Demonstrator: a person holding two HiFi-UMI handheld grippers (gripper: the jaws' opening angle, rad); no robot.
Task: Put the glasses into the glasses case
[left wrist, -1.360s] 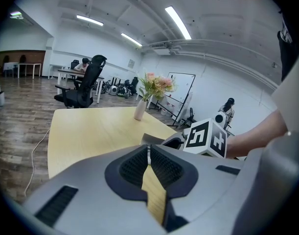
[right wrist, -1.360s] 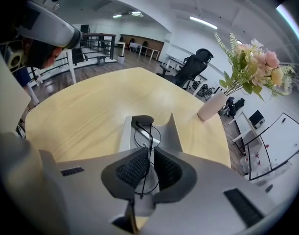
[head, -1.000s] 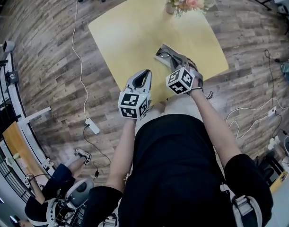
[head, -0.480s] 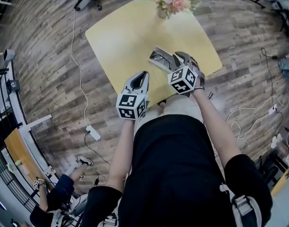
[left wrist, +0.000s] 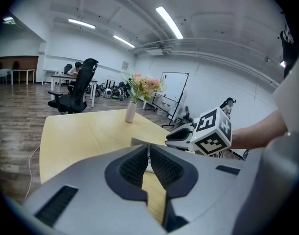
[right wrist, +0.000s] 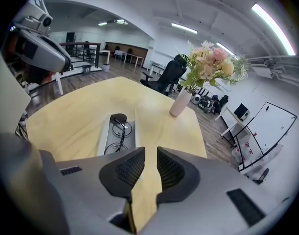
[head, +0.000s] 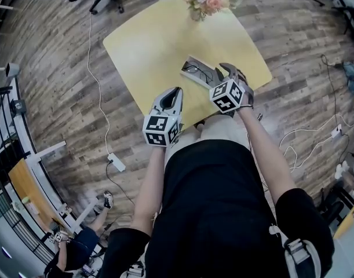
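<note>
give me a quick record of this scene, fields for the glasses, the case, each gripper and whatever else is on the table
glasses: lying inside the case
glasses case: open, flat on the yellow table
left gripper: fingers together, empty, over the table's near edge
right gripper: fingers opening, nothing between them, just on the near side of the case
other: vase of flowers at the table's far end
task state: glasses appear to be in the case already

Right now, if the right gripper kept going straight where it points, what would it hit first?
Probably the bare yellow table, just beside the glasses case; depth is unclear. The right gripper has its fingers opening, nothing between them.
</note>
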